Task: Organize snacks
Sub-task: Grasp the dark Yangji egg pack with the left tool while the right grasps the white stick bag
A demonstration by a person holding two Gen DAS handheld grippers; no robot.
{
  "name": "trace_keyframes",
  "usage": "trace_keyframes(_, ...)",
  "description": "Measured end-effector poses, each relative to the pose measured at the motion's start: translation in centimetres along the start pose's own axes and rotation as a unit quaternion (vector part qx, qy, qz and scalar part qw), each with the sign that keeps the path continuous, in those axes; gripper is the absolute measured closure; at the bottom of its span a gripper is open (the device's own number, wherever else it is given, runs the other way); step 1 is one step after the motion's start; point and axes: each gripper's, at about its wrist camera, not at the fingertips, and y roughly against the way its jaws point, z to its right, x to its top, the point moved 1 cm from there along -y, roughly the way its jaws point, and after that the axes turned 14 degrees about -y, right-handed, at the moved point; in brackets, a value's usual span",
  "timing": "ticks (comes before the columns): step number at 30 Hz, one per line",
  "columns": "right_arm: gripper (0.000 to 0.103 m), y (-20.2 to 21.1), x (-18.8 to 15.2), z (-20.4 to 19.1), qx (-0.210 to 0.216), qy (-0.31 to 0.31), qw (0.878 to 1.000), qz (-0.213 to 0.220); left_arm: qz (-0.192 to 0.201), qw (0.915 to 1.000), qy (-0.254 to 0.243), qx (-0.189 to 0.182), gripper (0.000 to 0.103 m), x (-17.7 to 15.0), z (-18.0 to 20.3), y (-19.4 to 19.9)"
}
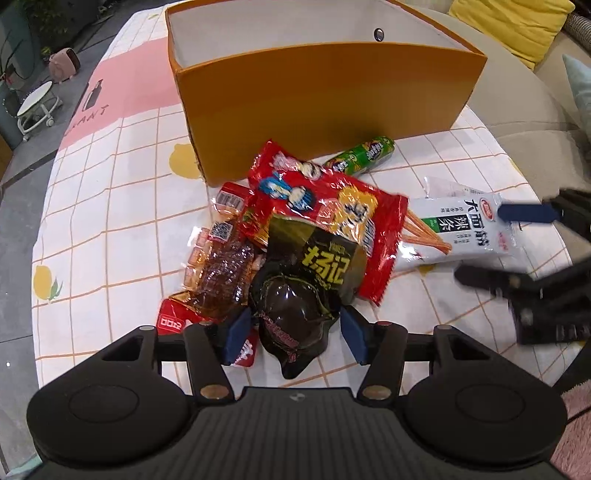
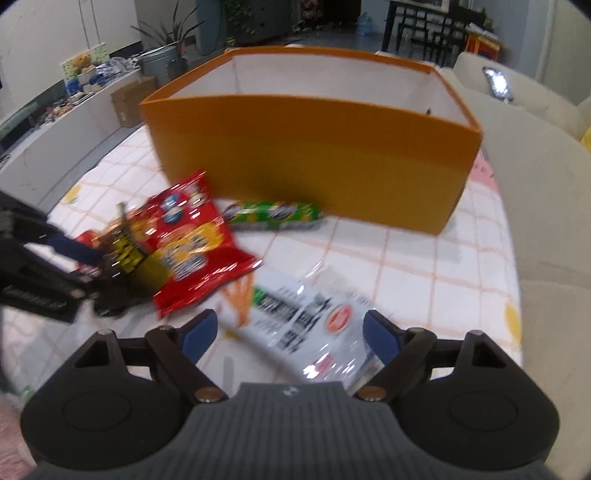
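Observation:
A heap of snacks lies on the checked tablecloth (image 1: 122,206) in front of an open orange box (image 1: 321,96) (image 2: 314,147). My left gripper (image 1: 295,338) stands open, its blue pads either side of a dark vacuum-packed snack (image 1: 295,295) at the heap's near end. A red crisp bag (image 1: 325,199) (image 2: 195,243) lies behind it, and a green tube (image 1: 362,157) (image 2: 273,216) rests against the box. My right gripper (image 2: 291,338) is open wide over a white spicy-strip packet (image 2: 306,317) (image 1: 454,229), the pads clear of it. The box's floor is hidden.
A clear pack of brown pieces (image 1: 221,273) and a small red sachet (image 1: 173,319) lie left of the dark snack. A beige sofa (image 2: 535,166) with a yellow cushion (image 1: 517,26) curves round the table's far side. A white stool (image 1: 37,107) stands on the floor.

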Motion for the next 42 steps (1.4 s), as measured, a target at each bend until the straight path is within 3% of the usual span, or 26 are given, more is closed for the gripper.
trace_keyframes(8,0.026,0.5,-1.8,-2.1,0.052,0.002,0.997,-0.058,-0.002,0.9989,0.001,-0.047,0.049,-0.6,0.8,0.5)
trace_keyframes(13,0.026,1.5,-1.6,-2.6,0.021,0.041,0.999,-0.009,0.025,0.9994,0.002,-0.024,0.048,-0.7,1.0,1.4)
trace_keyframes(16,0.026,1.2,-1.1,-2.3,-0.001,0.065,0.998,0.014,0.038,0.9991,0.001,-0.017,0.039,-0.5,1.0,1.4)
trace_keyframes(25,0.026,-2.5,0.4,-1.8,-0.025,0.103,0.994,0.028,0.03,0.9995,-0.002,-0.004,0.034,-0.4,1.1,-0.7)
trace_keyframes(37,0.041,-1.8,-0.9,-2.7,-0.026,0.087,0.996,-0.013,0.029,0.9996,0.006,0.001,0.033,-0.3,1.1,-1.8)
trace_keyframes(42,0.045,-1.0,-1.7,-3.3,-0.001,0.082,0.996,-0.034,0.033,0.9993,0.017,-0.005,0.04,-0.5,0.9,-1.6)
